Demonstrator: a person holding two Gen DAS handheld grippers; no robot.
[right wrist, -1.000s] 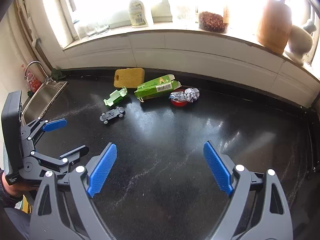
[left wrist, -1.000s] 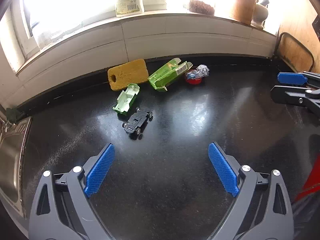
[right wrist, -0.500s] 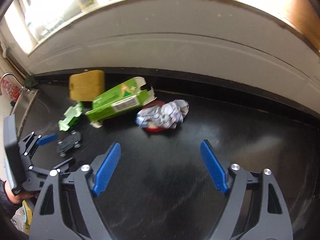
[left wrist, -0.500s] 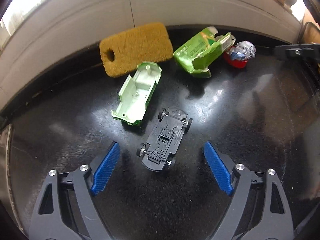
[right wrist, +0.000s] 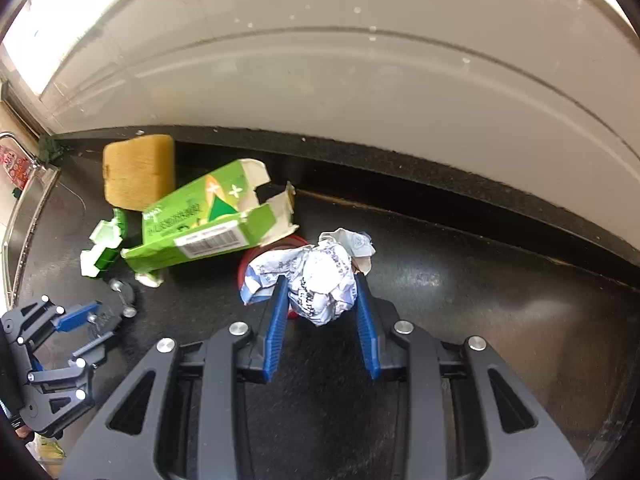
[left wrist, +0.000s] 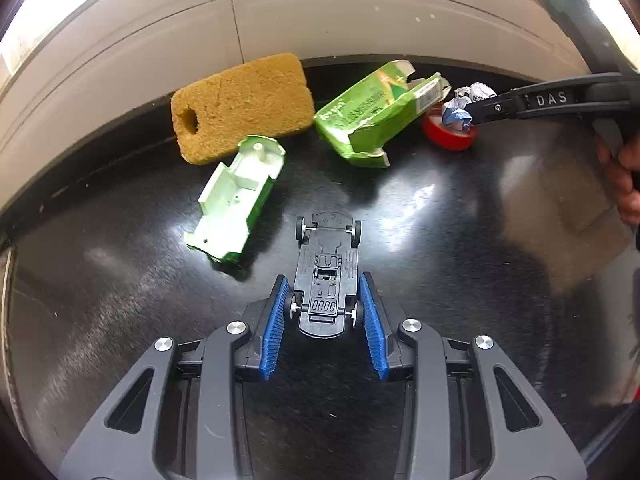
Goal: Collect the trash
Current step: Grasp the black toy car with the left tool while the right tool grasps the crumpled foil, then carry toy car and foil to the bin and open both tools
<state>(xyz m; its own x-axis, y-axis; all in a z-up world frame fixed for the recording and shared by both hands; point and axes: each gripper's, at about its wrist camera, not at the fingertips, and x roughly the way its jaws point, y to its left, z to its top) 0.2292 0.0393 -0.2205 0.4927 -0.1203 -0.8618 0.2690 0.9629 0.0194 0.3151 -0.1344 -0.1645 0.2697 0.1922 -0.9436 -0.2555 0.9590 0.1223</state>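
A black toy car chassis (left wrist: 326,264) lies upside down on the dark counter. My left gripper (left wrist: 323,280) is closing on its rear end, and the blue pads (left wrist: 276,320) touch the rear wheels on both sides. A crumpled paper ball (right wrist: 320,280) rests on a red lid (right wrist: 256,260). My right gripper (right wrist: 322,280) is closing around the ball, with both pads pressed into its sides. A torn green carton (left wrist: 372,120) lies just left of the ball. In the left wrist view the right gripper (left wrist: 472,114) reaches in from the right onto the paper ball (left wrist: 470,94).
A yellow sponge (left wrist: 240,104) lies against the tiled wall (left wrist: 320,12). A green toy car shell (left wrist: 240,204) lies upturned between the sponge and the chassis. A steel sink (right wrist: 24,220) sits at the counter's left end. A person's hand (left wrist: 624,176) holds the right gripper.
Both grippers came down and forward toward the counter, then narrowed from wide open. The left now flanks the chassis and the right now clasps the paper ball.
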